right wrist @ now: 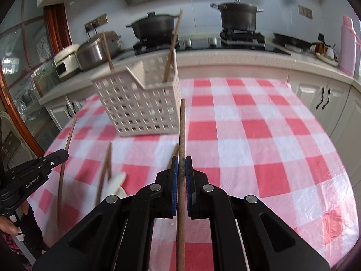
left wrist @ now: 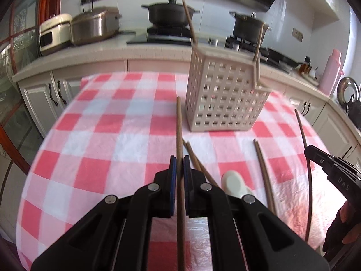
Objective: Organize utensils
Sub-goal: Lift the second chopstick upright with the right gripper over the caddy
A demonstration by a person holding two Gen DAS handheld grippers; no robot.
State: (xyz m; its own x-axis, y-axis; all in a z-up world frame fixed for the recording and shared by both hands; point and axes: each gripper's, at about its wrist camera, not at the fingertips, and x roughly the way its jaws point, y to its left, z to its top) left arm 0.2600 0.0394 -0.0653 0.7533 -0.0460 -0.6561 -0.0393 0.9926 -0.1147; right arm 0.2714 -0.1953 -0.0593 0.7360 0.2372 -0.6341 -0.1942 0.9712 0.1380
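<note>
My left gripper point(left wrist: 179, 164) is shut on a brown chopstick point(left wrist: 179, 122), which points toward the white lattice basket point(left wrist: 225, 99). Two chopsticks point(left wrist: 189, 22) stand upright in that basket. My right gripper point(right wrist: 181, 164) is shut on another brown chopstick point(right wrist: 182, 126), just right of the basket point(right wrist: 140, 106). Each view shows the other gripper from the side: the right gripper point(left wrist: 308, 151) with its chopstick point(left wrist: 301, 126), the left gripper point(right wrist: 65, 153) with its chopstick point(right wrist: 68, 135). Both held chopsticks are off the cloth. Loose chopsticks point(left wrist: 262, 167) and a white spoon point(left wrist: 234, 183) lie on the table.
The table wears a red and white checked cloth point(right wrist: 259, 135). Behind it runs a kitchen counter point(left wrist: 112, 52) with a rice cooker point(left wrist: 54, 33), pots on the stove point(right wrist: 237, 13) and a pink flask point(right wrist: 348, 45). A hand point(right wrist: 9, 223) shows at the lower left.
</note>
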